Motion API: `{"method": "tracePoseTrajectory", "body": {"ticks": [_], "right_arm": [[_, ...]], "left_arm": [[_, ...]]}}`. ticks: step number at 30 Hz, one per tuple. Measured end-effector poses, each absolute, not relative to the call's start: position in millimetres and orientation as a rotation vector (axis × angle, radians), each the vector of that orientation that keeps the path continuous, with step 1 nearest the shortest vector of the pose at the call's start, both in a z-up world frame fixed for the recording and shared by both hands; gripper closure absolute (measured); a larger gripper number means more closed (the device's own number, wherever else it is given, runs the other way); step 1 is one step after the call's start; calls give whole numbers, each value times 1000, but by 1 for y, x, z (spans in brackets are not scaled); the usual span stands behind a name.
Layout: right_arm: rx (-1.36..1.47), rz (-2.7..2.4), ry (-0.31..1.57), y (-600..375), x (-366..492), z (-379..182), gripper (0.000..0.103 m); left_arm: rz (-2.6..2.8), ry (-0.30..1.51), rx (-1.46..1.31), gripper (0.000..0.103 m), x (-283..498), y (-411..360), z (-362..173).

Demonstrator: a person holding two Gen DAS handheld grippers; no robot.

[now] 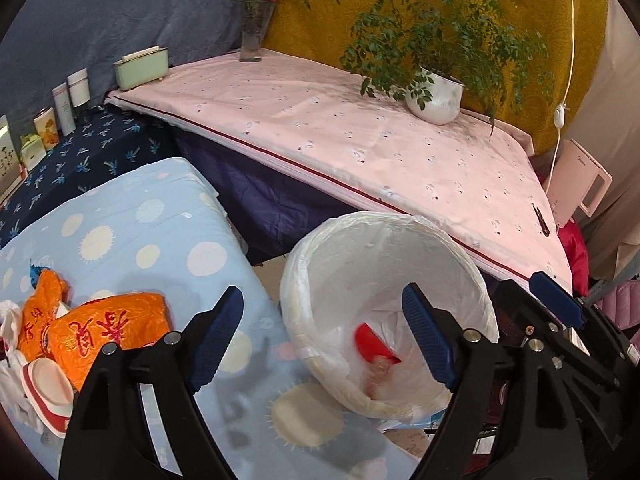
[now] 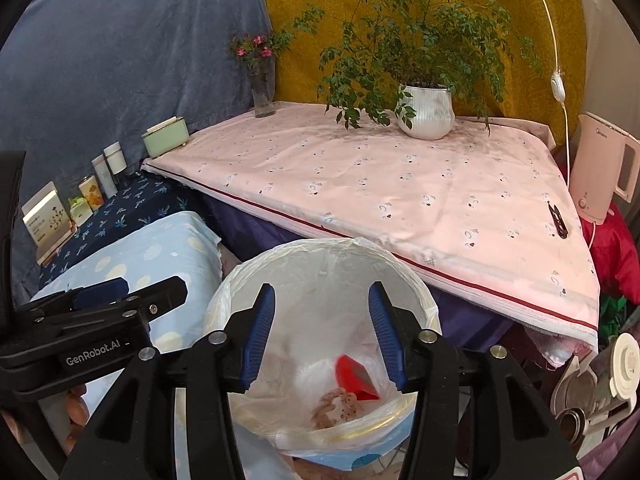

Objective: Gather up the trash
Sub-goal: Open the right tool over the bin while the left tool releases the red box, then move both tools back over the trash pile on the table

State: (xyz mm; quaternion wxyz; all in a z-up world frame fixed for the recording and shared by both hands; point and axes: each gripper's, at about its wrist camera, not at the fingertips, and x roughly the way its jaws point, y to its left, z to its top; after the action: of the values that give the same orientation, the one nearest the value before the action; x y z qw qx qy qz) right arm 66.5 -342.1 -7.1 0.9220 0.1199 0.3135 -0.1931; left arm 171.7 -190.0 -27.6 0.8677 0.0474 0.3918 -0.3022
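**Both grippers empty over the bin, more trash waiting to our left**

From the left wrist view, our left gripper stands with its jaws wide apart and nothing between them. It straddles the edge of the blue dotted cloth and the rim of the lined trash bin. Inside the bin lie a red wrapper and a blurred brownish scrap below it. The remaining trash sits to the left of and slightly below our left fingertip: an orange plastic bag, crumpled, with its long axis running roughly left to right across the cloth, and just beside it, lower left, a red-rimmed white bowl tilted on its side among some white wrapping. Our right gripper shows at the far right edge, beyond the bin.

From the right wrist view, our right gripper hangs directly above the bin's mouth, jaws moderately wide and holding nothing; the red wrapper and a speckled pinkish scrap lie between and below its fingers. The left gripper appears at left over the blue cloth. The orange bag is not visible here.

We judge the left gripper far nearer the orange bag, so it would swing leftward and close across the bag's short width.
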Motion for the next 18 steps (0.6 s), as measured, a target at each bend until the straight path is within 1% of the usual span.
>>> {"method": "tracePoseTrajectory", "body": {"ticks": [3, 12, 15, 18], "right_arm": [[236, -394, 633, -336, 64, -1, 50], [207, -356, 606, -306, 59, 19, 46], [193, -335, 603, -293, 59, 24, 46], [184, -311, 602, -278, 60, 27, 46]], "left_arm": [[-616, 811, 94, 25, 171, -180, -25], [-557, 781, 71, 25, 162, -142, -15], [-528, 777, 63, 22, 160, -125, -13], [-497, 772, 63, 21, 158, -109, -11]]}}
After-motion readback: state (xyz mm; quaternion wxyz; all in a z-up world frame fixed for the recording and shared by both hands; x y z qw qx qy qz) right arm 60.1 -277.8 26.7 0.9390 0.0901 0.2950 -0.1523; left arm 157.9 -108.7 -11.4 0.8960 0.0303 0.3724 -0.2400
